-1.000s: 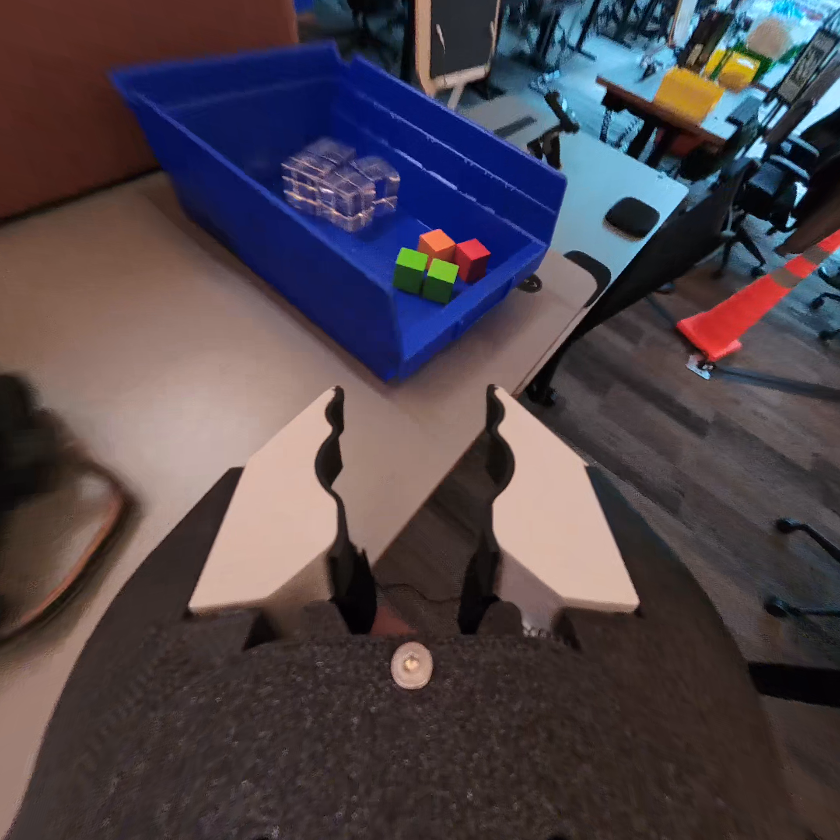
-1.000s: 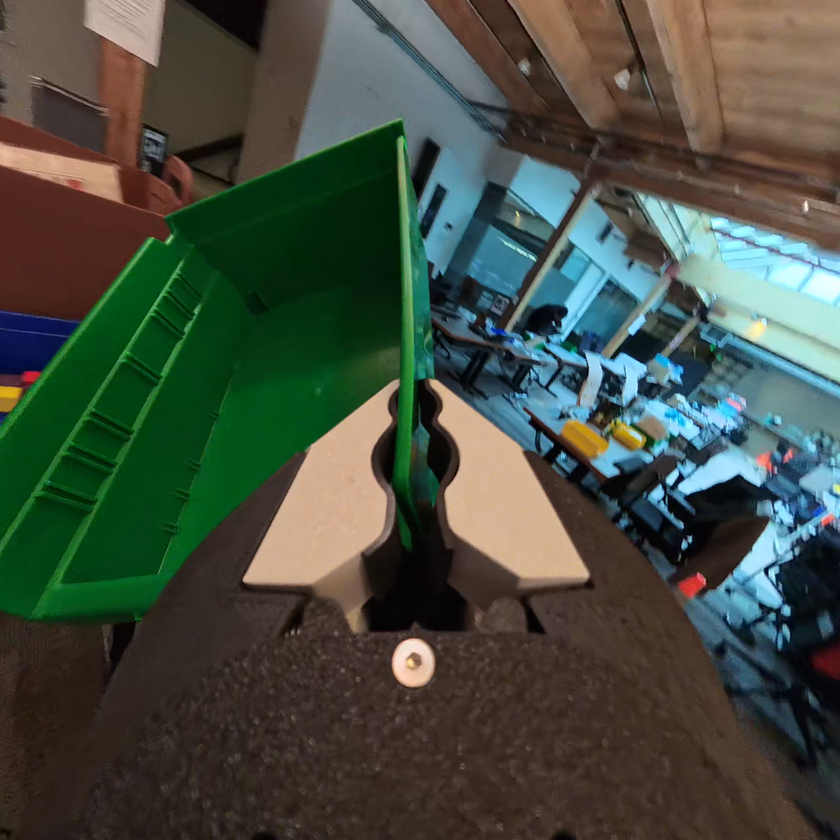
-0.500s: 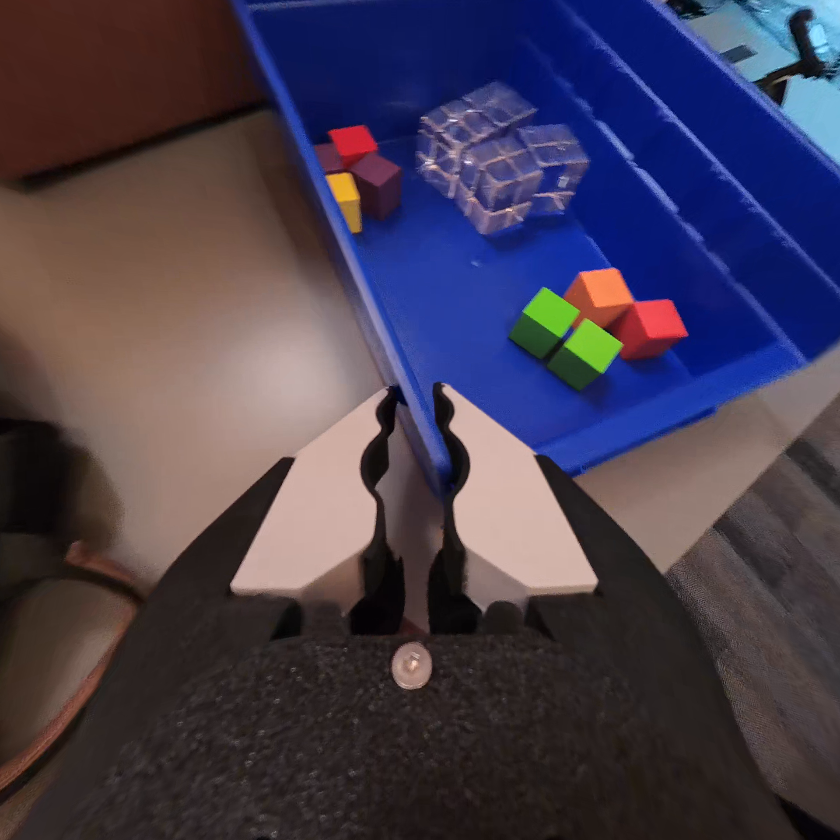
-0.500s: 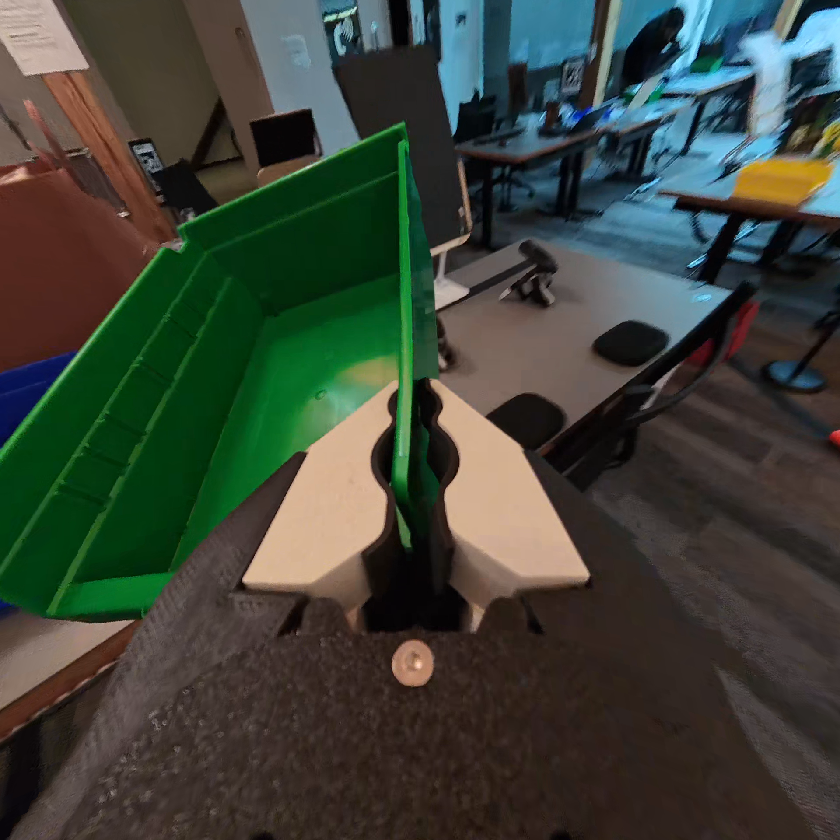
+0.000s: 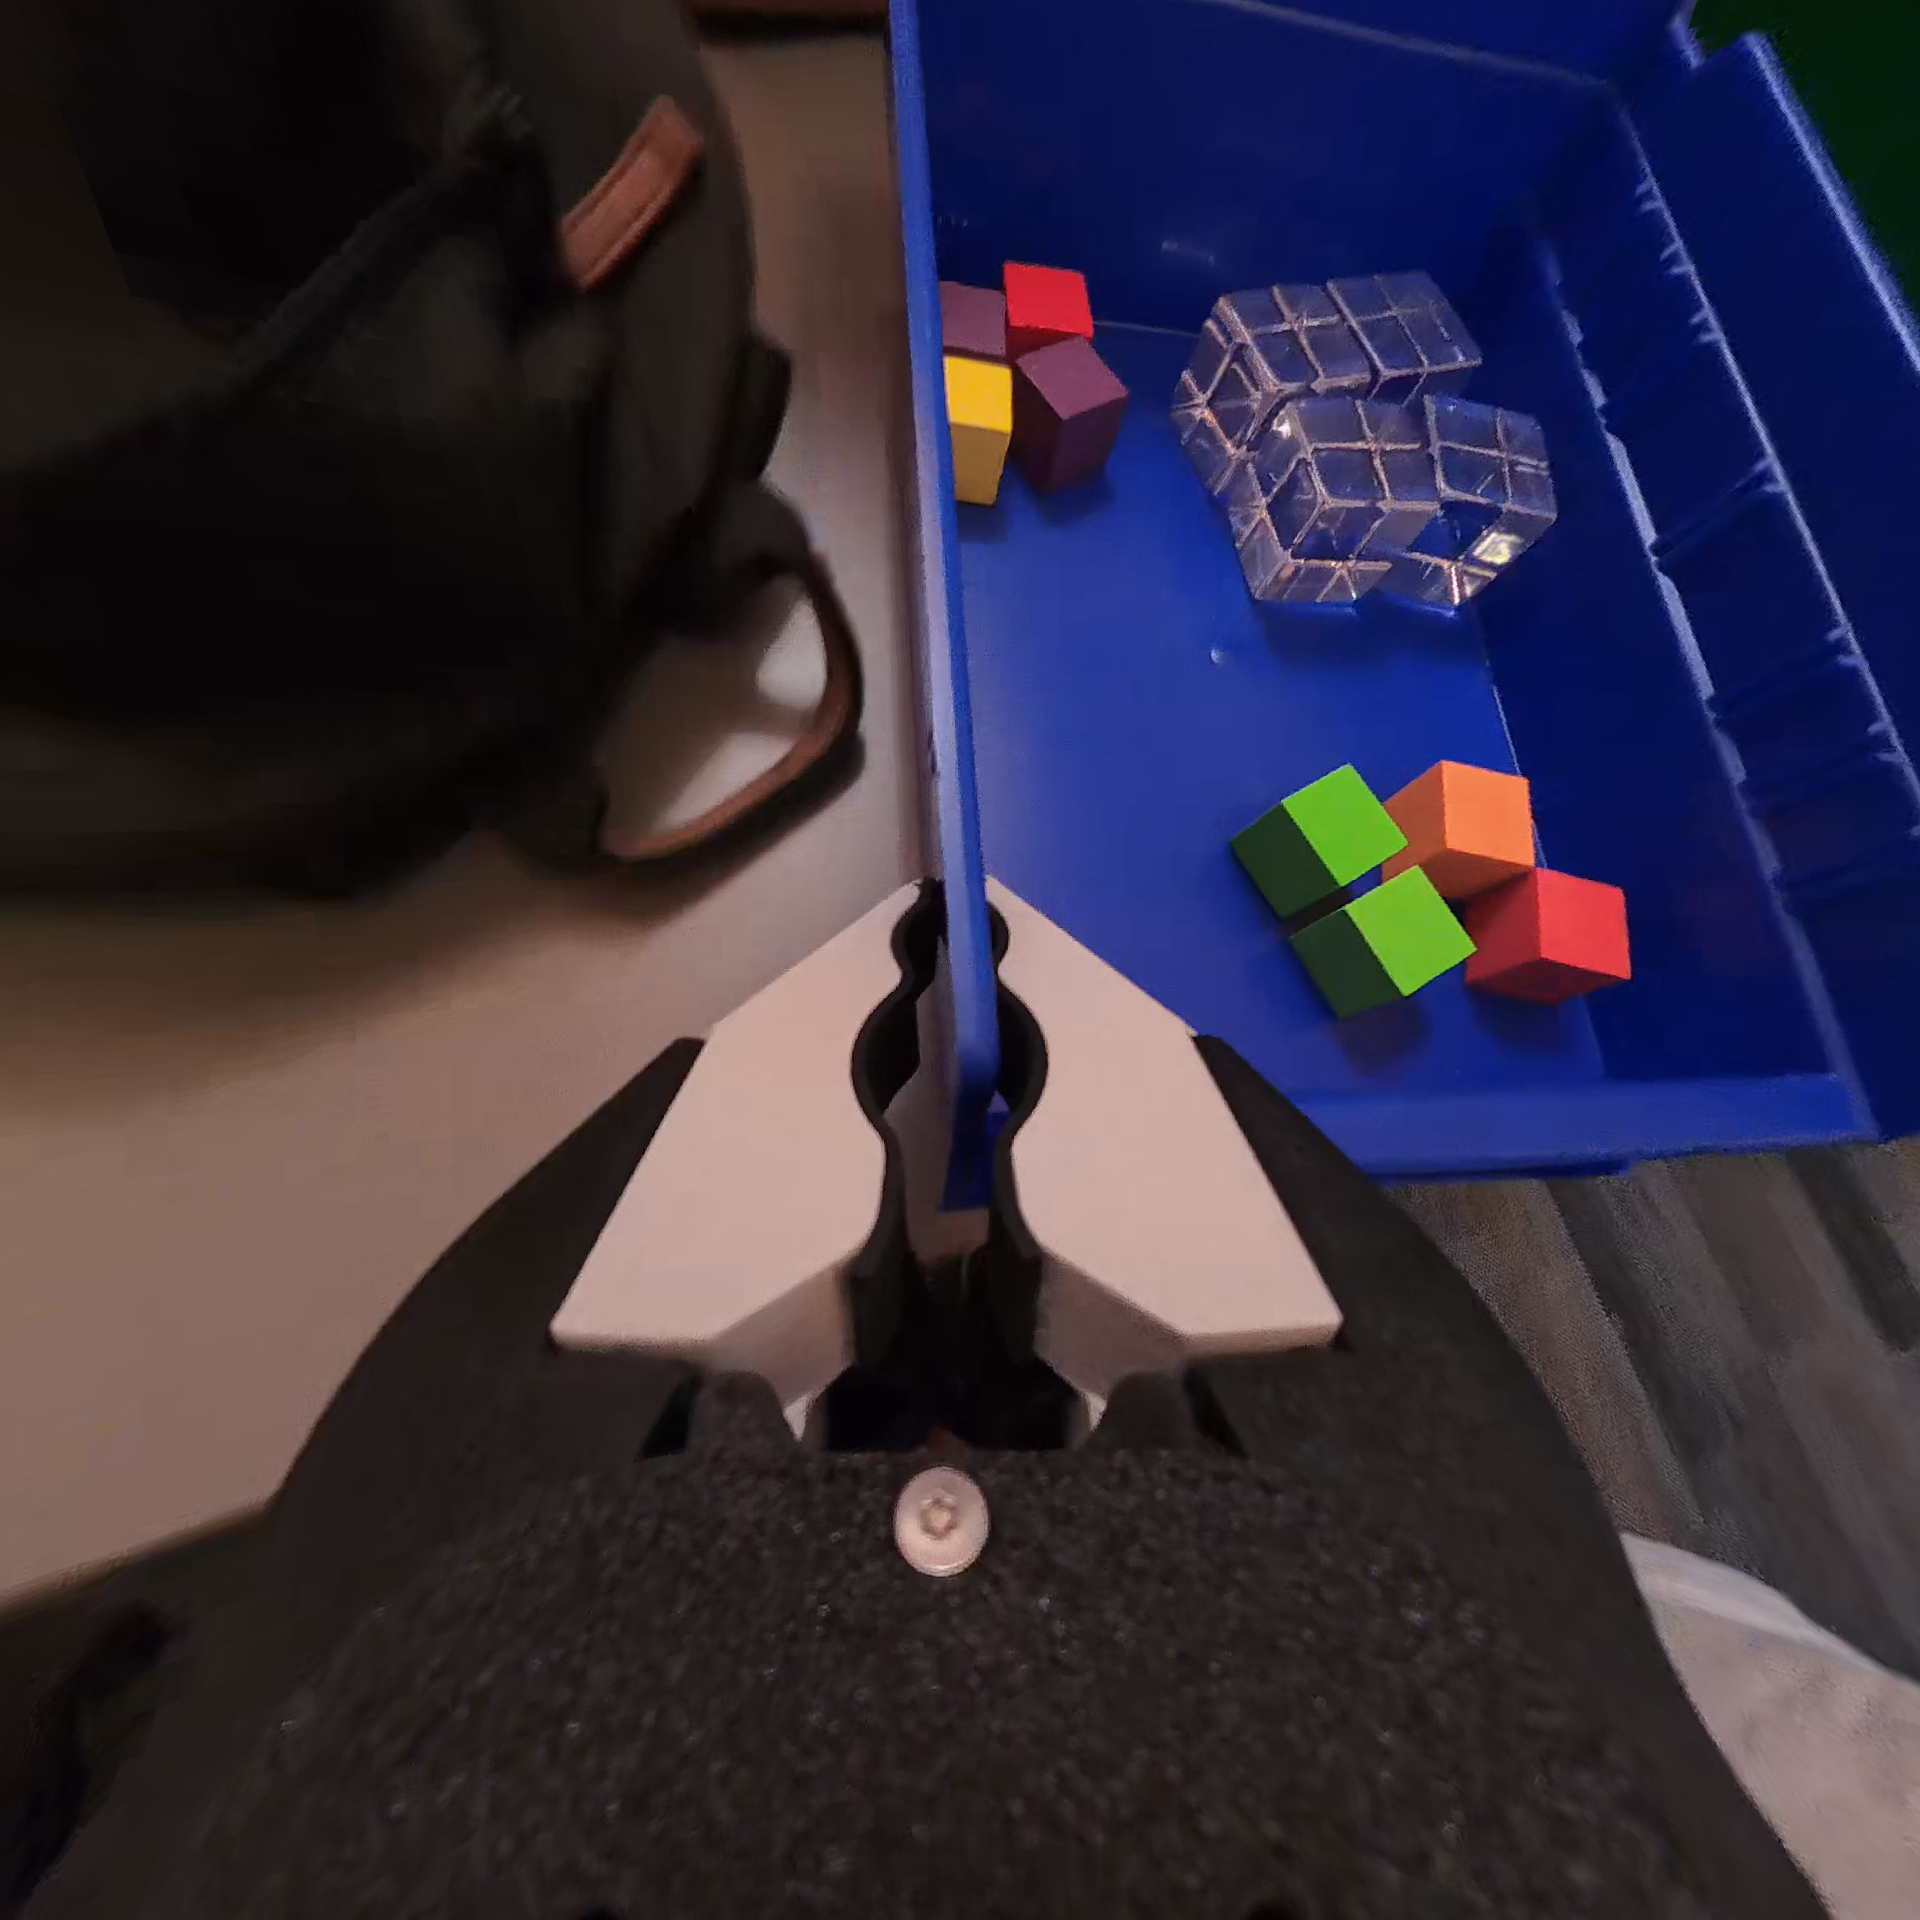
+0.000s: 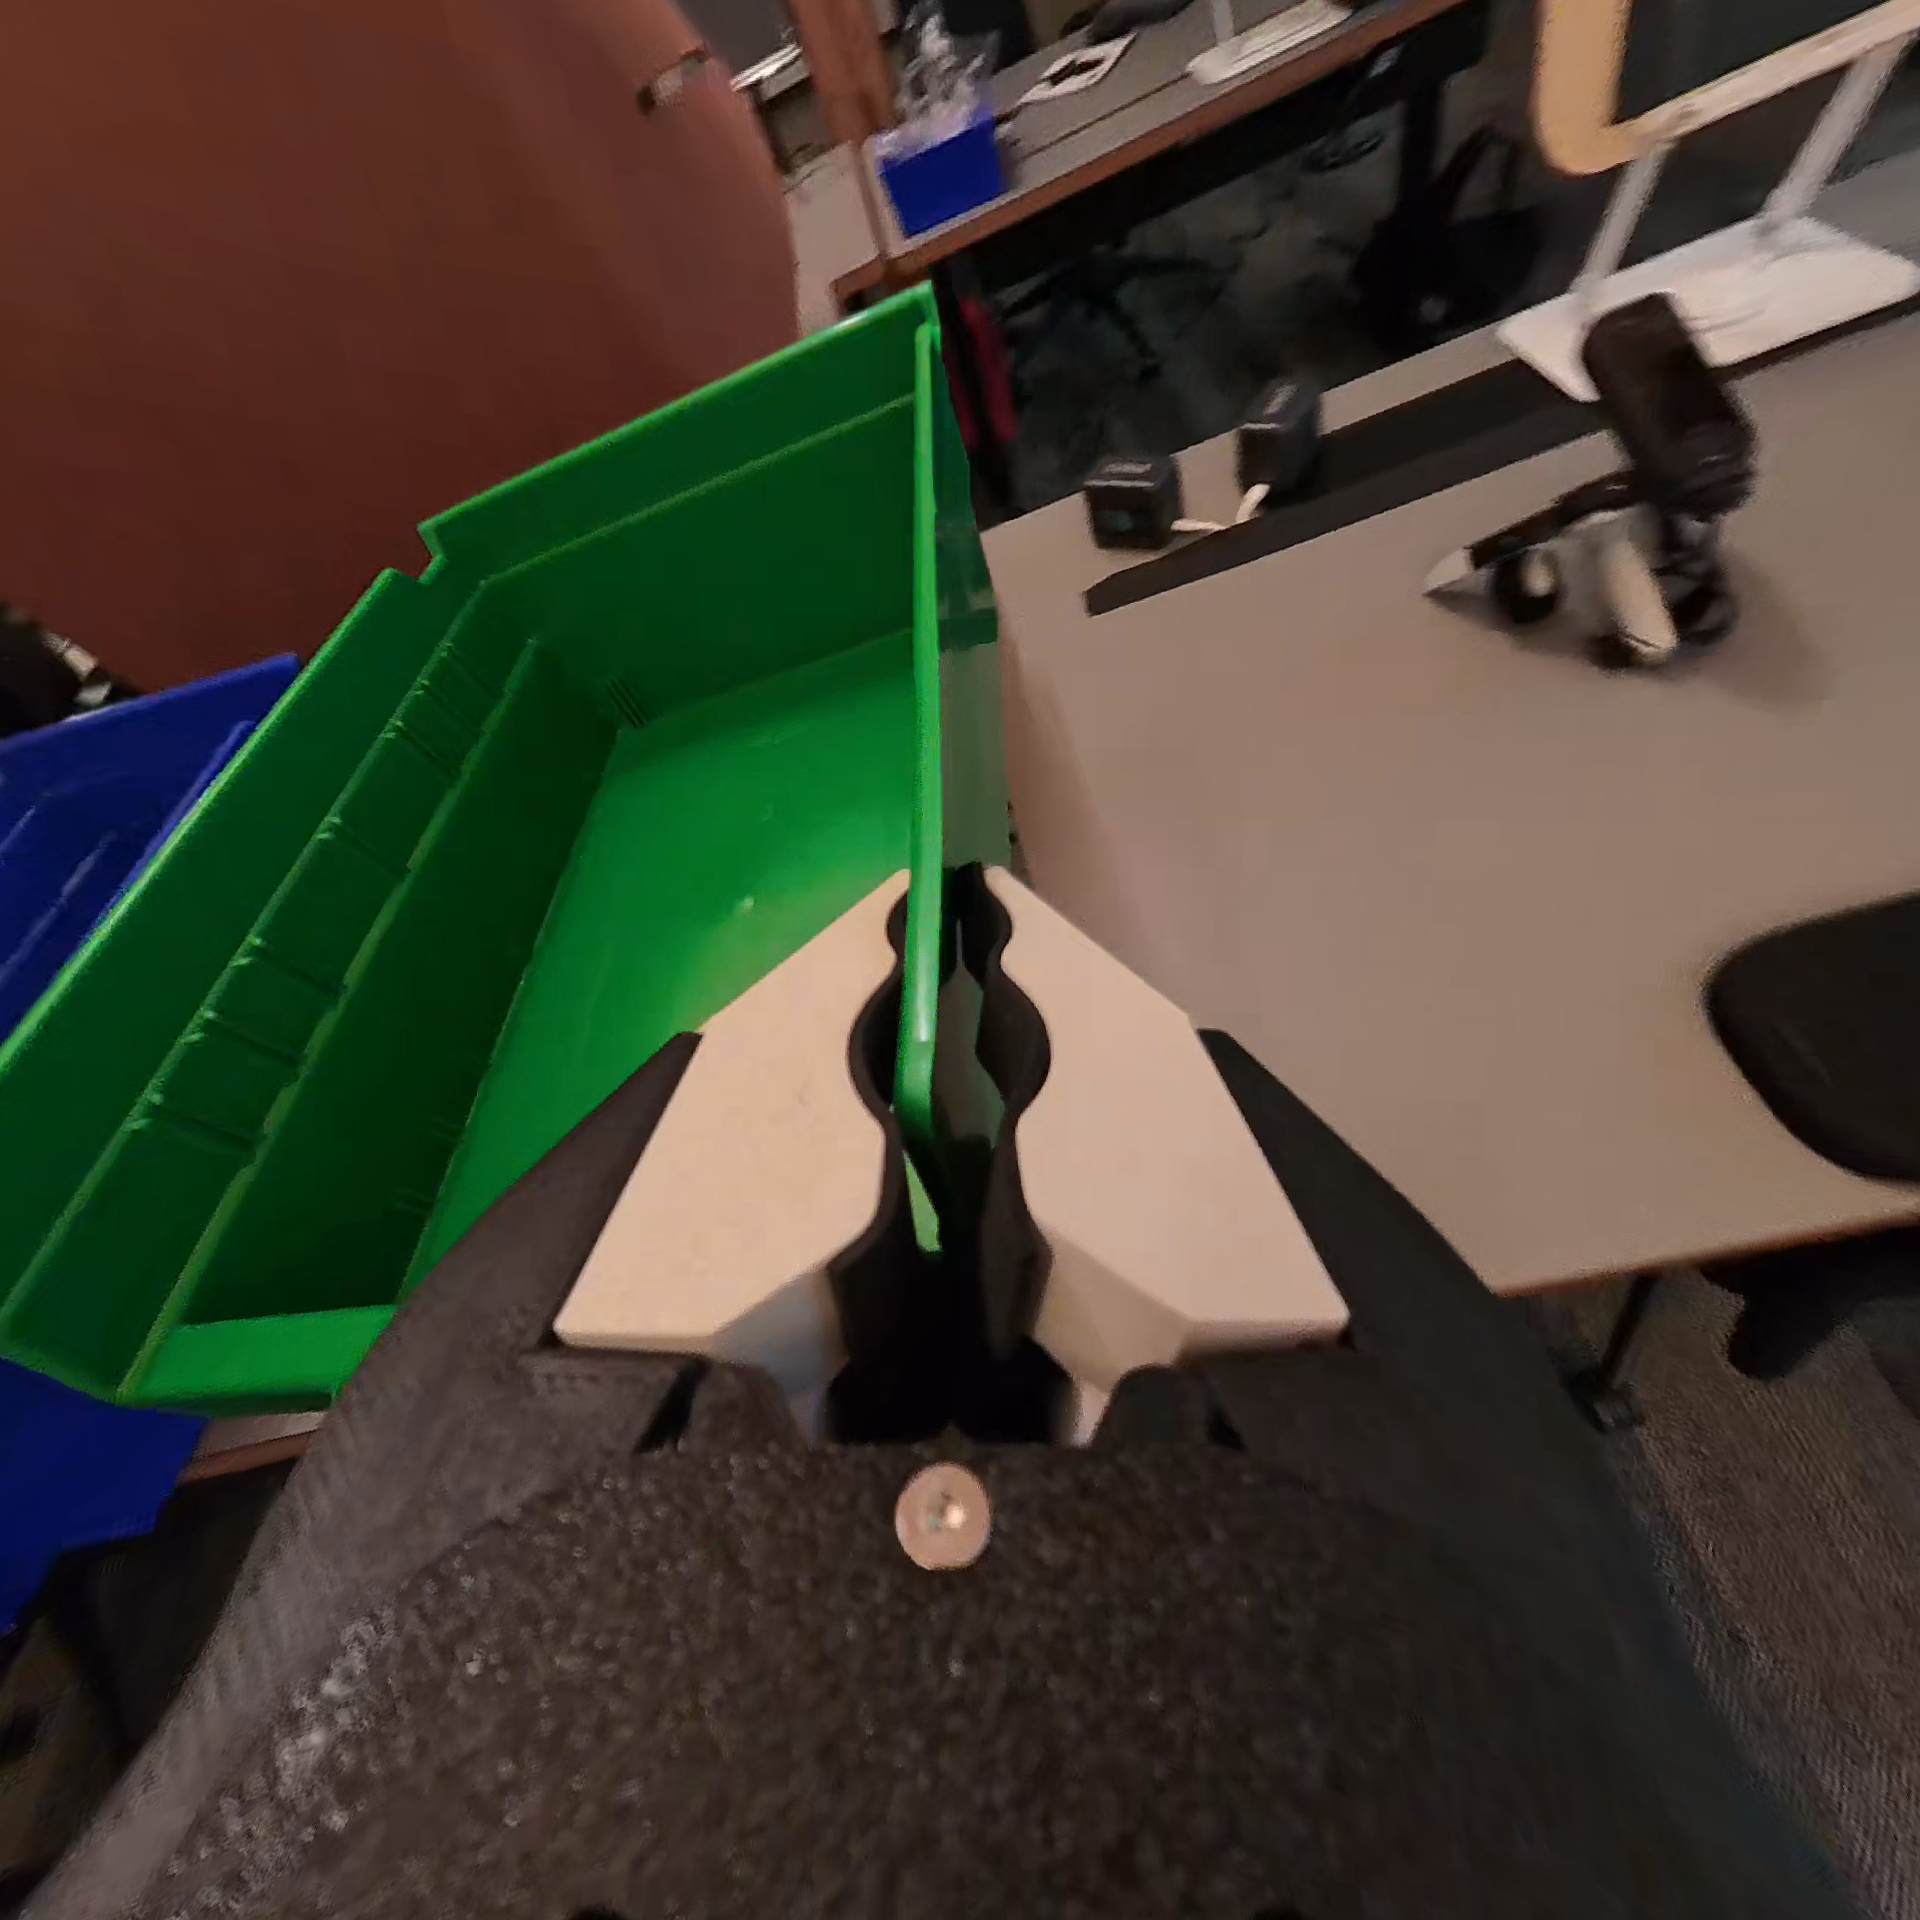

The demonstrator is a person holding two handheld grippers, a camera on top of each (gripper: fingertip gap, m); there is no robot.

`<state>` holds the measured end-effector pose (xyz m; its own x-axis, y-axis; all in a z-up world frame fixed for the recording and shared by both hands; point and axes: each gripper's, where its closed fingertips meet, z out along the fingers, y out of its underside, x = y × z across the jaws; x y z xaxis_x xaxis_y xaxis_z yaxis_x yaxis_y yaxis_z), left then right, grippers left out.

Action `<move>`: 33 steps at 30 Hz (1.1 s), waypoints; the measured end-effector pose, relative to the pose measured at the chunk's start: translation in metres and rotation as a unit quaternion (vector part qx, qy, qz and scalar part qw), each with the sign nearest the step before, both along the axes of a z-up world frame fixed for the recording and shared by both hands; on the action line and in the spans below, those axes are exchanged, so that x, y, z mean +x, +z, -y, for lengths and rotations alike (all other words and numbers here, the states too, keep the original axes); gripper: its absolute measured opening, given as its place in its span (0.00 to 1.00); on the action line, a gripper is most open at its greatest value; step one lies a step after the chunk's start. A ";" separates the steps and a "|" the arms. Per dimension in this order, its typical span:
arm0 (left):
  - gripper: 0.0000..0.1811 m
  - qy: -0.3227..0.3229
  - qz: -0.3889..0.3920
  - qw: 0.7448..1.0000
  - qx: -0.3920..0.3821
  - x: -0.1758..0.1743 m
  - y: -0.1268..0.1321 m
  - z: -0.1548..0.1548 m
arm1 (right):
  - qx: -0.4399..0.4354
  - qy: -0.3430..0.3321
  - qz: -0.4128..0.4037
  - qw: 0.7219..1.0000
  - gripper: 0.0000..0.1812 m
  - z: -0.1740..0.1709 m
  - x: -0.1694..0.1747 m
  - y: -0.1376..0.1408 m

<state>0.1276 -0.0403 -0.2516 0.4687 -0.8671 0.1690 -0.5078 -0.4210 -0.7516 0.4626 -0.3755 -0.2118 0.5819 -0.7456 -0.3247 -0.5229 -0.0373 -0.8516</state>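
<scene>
My left gripper (image 5: 961, 914) is shut on the left side wall of a blue plastic bin (image 5: 940, 623) near its front corner. In the bin lie a clump of clear cubes (image 5: 1361, 436), two green cubes (image 5: 1351, 894), an orange cube (image 5: 1465, 821), a red cube (image 5: 1548, 935), and at the back left a yellow cube (image 5: 977, 426), purple cubes (image 5: 1065, 410) and a small red cube (image 5: 1044, 307). My right gripper (image 6: 951, 894) is shut on the right side wall of an empty green bin (image 6: 727, 831), held beside the blue bin (image 6: 83, 790).
A black bag with brown straps (image 5: 364, 447) lies on the grey table (image 5: 312, 1039) left of the blue bin. The bin's front overhangs the table edge above dark floor (image 5: 1662, 1351). A second table (image 6: 1403, 831) with small black devices (image 6: 1132, 499) and a black chair (image 6: 1839, 1049) are to the right.
My left gripper moved to the blue bin and shut on its left wall. My right gripper tilted down with the green bin, bringing it low beside the blue bin.
</scene>
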 end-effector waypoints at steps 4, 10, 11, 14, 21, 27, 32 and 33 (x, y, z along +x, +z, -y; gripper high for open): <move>0.03 0.057 0.000 0.998 -0.016 -0.053 0.002 0.013 | 0.006 0.077 -0.004 0.997 0.02 -0.051 0.008 -0.013; 0.04 0.139 0.002 0.990 -0.022 -0.099 0.002 0.034 | -0.005 0.130 -0.014 0.991 0.03 -0.118 0.014 -0.025; 0.04 0.145 0.000 0.989 -0.019 -0.098 0.002 0.037 | -0.010 0.133 -0.025 0.991 0.04 -0.122 0.013 -0.027; 0.03 0.152 -0.002 0.988 -0.018 -0.096 0.002 0.044 | -0.038 0.139 -0.050 0.988 0.36 -0.111 0.005 -0.017; 0.03 0.162 -0.005 0.987 -0.016 -0.099 0.003 0.063 | -0.048 0.352 -0.100 0.929 0.40 -0.123 -0.186 0.047; 0.03 0.137 -0.002 0.991 -0.001 -0.099 0.004 0.090 | -0.146 0.399 -0.172 0.889 0.32 -0.177 -0.253 -0.016; 0.02 0.115 -0.011 0.991 0.074 -0.102 0.019 0.102 | -0.251 0.394 -0.156 0.871 0.15 -0.177 -0.256 -0.036; 0.02 0.108 -0.015 0.989 0.096 -0.103 0.025 0.104 | -0.264 0.384 -0.140 0.874 0.14 -0.172 -0.257 -0.037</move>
